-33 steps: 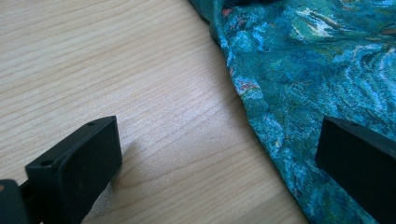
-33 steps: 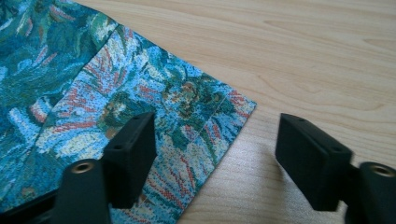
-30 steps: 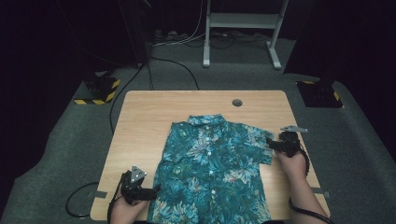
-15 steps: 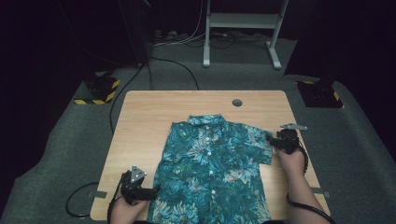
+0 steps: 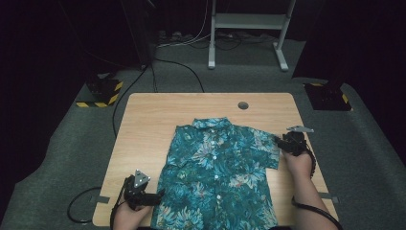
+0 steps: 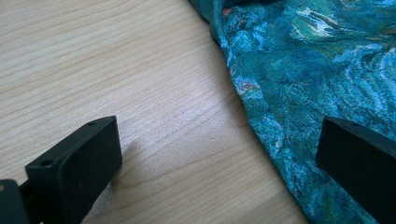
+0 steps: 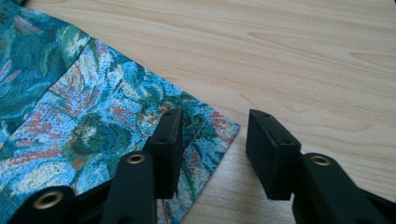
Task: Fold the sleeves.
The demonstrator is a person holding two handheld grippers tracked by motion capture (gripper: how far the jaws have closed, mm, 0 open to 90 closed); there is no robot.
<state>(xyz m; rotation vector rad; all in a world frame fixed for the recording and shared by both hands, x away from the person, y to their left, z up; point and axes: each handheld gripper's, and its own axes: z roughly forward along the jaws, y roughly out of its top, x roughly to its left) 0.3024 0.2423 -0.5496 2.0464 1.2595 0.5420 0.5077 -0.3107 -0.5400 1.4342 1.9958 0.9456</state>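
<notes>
My right gripper point(image 7: 212, 154), jaws just narrowing unclamped, straddles the sleeve corner of the teal floral cotton shirt point(image 7: 70, 121).

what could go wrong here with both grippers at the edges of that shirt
The right gripper, whose jaws have just been closing, straddles only the sleeve corner; one pad sits on the cloth, so it may push the corner aside or catch too thin a bite. The left gripper is open astride the shirt side edge; if it closes from here, it may bunch the fabric rather than lift a clean edge.

Teal floral shirt point(image 5: 215, 177) flat on table point(image 5: 153, 120)
</notes>
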